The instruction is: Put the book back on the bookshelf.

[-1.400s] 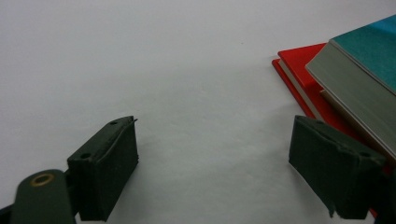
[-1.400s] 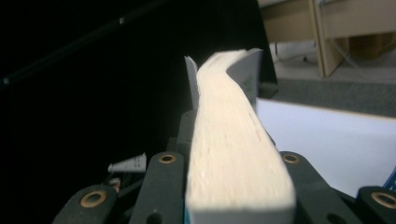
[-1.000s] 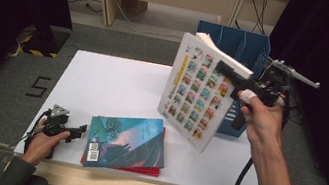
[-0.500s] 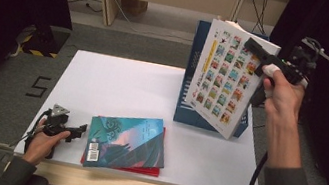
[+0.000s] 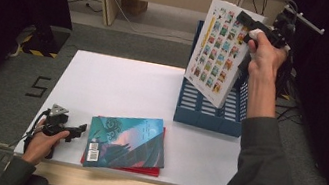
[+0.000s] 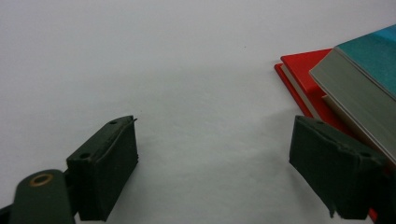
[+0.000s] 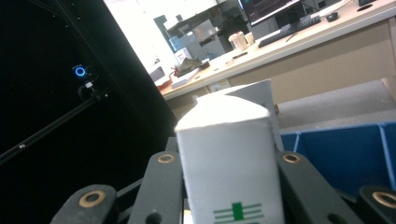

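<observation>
My right gripper [image 5: 248, 23] is shut on the top edge of a white book [image 5: 217, 50] whose cover is a grid of small coloured pictures. The book hangs nearly upright over the blue slatted crate [image 5: 204, 114] at the table's far right. In the right gripper view the white book [image 7: 229, 154] is clamped between the jaws, with the crate [image 7: 345, 154] behind. A teal book [image 5: 126, 139] lies on a red book [image 5: 149, 171] near the front edge. My left gripper [image 5: 79, 130] rests open on the table just left of them, its jaws [image 6: 215, 172] empty beside the teal book [image 6: 369, 60] and red book [image 6: 303, 70].
The white table [image 5: 118, 85] has bare surface across its left and middle. A "5" marking [image 5: 39, 87] is on the grey floor at left. Black curtains hang on both sides, and cables [image 5: 293, 111] trail on the floor to the right of the crate.
My right hand has carried the white book to the right and upward, from over the table's right part to above the crate, and turned it more upright. The left gripper has stayed put.
</observation>
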Demonstrator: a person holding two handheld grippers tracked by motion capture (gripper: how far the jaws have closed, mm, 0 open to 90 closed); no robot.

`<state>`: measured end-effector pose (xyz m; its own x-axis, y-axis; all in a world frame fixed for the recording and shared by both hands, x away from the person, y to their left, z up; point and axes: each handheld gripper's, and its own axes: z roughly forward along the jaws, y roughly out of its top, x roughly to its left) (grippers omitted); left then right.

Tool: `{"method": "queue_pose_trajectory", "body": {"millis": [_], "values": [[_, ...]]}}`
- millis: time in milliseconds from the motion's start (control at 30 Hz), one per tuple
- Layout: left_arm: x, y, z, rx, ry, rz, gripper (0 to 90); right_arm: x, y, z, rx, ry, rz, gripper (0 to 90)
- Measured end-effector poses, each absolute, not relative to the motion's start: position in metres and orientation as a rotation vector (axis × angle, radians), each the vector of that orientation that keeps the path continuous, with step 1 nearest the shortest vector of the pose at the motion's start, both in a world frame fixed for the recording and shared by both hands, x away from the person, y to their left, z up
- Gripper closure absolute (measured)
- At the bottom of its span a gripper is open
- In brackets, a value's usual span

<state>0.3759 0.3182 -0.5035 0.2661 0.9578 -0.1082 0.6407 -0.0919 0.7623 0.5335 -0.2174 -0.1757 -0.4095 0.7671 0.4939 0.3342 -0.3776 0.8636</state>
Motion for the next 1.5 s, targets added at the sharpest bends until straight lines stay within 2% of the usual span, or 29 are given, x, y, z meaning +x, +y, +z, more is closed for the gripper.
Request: {"method": "queue_pose_trajectory", "body": {"millis": [167, 500, 767, 933, 1200, 1500], "values": [[0.376, 0.319, -0.503, 1.809, 1.454, 0.549, 14.6, 0.535, -0.208, -0.164, 1.429, 1.543, 1.864, 73.1], [0.376, 0.319, -0.503, 1.811, 1.455, 0.554, 14.7, 0.511, -0.188, -0.133, 1.322, 1.606, 1.893, 73.7], [0.376, 0.320, -0.503, 1.807, 1.456, 0.547, 14.6, 0.530, -0.178, -0.147, 1.358, 1.643, 1.868, 73.7], [0.375, 0.321, -0.503, 1.795, 1.458, 0.541, 14.8, 0.555, -0.204, -0.165, 1.454, 1.549, 1.855, 73.5], [0.375, 0.319, -0.503, 1.810, 1.456, 0.559, 14.7, 0.560, -0.235, -0.170, 1.505, 1.487, 1.769, 73.4], [0.375, 0.320, -0.503, 1.806, 1.457, 0.550, 14.7, 0.587, -0.209, -0.188, 1.571, 1.471, 1.758, 73.3]]}}
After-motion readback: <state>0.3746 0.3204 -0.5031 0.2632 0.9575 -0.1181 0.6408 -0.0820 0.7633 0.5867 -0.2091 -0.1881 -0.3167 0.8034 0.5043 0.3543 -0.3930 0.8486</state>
